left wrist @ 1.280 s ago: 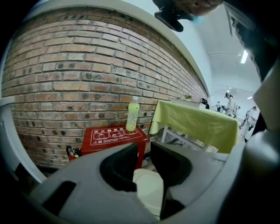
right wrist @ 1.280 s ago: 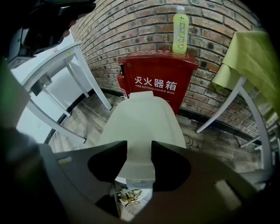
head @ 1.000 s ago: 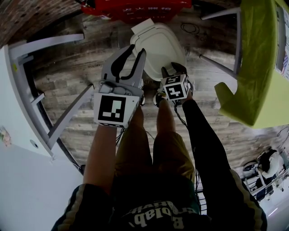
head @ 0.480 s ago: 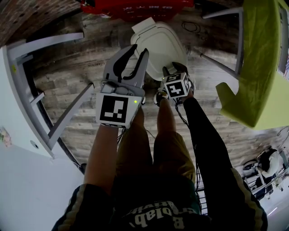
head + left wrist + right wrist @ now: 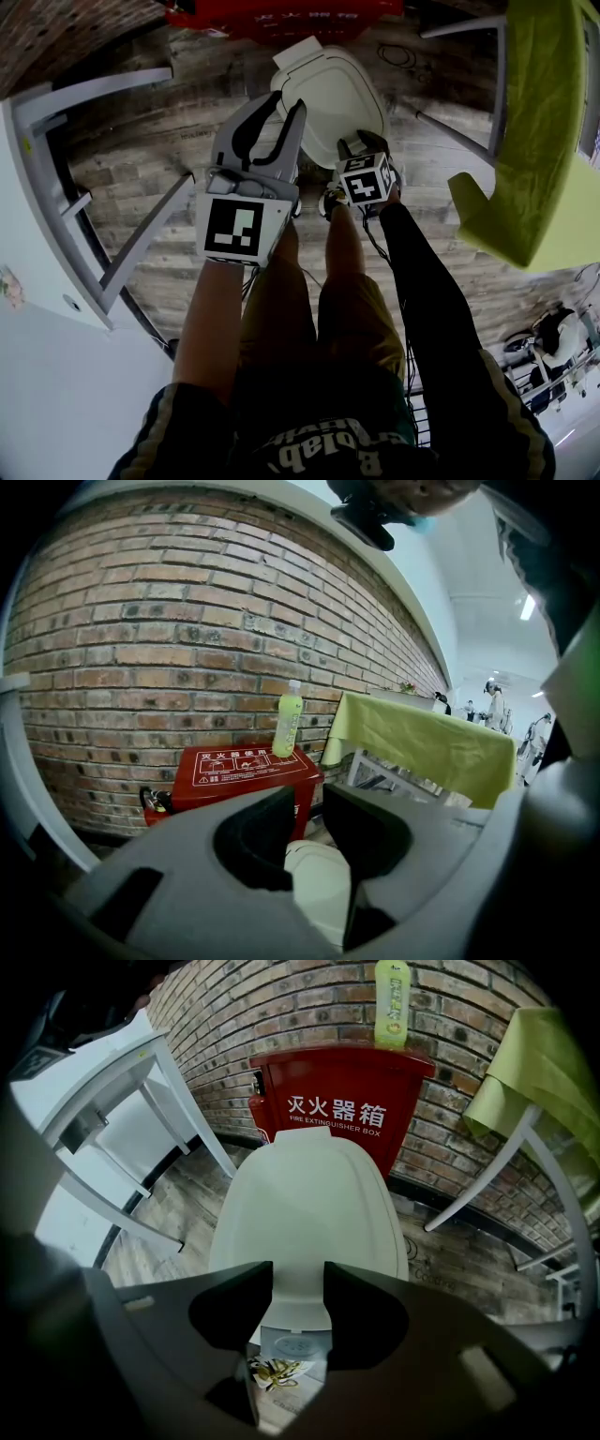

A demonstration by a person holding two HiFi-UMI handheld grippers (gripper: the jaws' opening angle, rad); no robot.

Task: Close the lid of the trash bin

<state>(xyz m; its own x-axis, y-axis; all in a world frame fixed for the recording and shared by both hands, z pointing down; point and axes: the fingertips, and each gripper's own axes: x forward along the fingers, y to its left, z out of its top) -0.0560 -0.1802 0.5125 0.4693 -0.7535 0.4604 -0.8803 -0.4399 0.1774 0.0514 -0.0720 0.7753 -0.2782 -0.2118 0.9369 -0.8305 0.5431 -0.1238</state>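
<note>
The white trash bin point(image 5: 330, 94) stands on the wooden floor in front of the person's feet, and its lid point(image 5: 305, 1199) lies flat down over it. My left gripper point(image 5: 288, 103) hovers above the bin's near left side. It is open, and nothing is between its jaws. The left gripper view shows these jaws point(image 5: 307, 799) apart, with a strip of the white bin point(image 5: 317, 892) in the gap. My right gripper point(image 5: 362, 142) is lower, over the bin's near right edge, and points steeply down. The right gripper's jaws point(image 5: 298, 1283) are open and empty above the lid's front.
A red fire extinguisher box point(image 5: 342, 1115) stands against the brick wall behind the bin, with a green bottle point(image 5: 392, 993) on top. A table with a yellow-green cloth point(image 5: 534, 141) stands to the right. A white table's legs point(image 5: 94, 202) stand to the left.
</note>
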